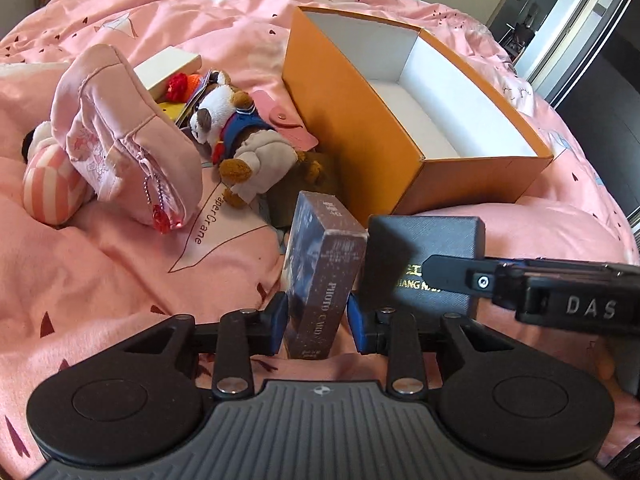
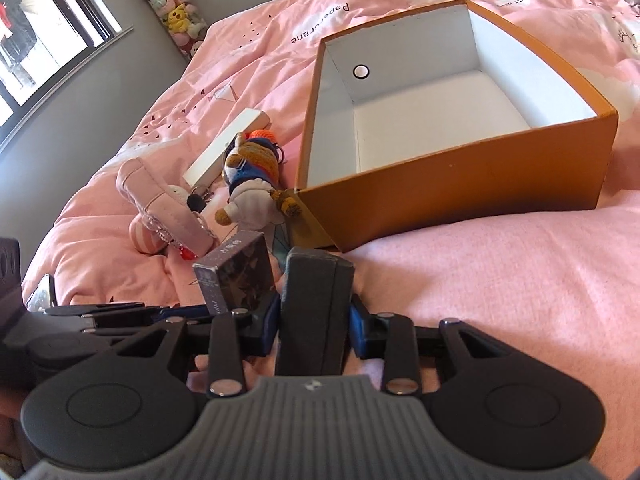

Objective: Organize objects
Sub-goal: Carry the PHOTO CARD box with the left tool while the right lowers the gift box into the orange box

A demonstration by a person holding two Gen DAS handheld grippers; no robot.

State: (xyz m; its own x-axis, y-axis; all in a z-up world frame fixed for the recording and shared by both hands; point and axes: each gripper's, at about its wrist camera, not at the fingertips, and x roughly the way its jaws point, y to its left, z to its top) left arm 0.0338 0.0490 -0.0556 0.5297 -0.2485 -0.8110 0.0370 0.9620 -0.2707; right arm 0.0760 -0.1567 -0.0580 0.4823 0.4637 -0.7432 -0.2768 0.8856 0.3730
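My left gripper (image 1: 318, 316) is shut on a brown photo-card box (image 1: 320, 276), held upright above the pink bed. My right gripper (image 2: 314, 316) is shut on a dark grey gift box (image 2: 314, 312); that box also shows in the left wrist view (image 1: 424, 256) with gold lettering, just right of the photo-card box. The photo-card box shows in the right wrist view (image 2: 236, 280) to the left of the grey box. An open orange box (image 1: 360, 120) with an empty white inside lies ahead, also in the right wrist view (image 2: 460, 184).
Left of the orange box lie a plush dog (image 1: 236, 136), a pink pouch (image 1: 124, 136), a pink wallet (image 1: 288, 120), a white box (image 1: 168, 68) and a striped plush (image 1: 48, 184). The pink duvet (image 2: 500, 280) spreads around. A window (image 2: 40, 32) is far left.
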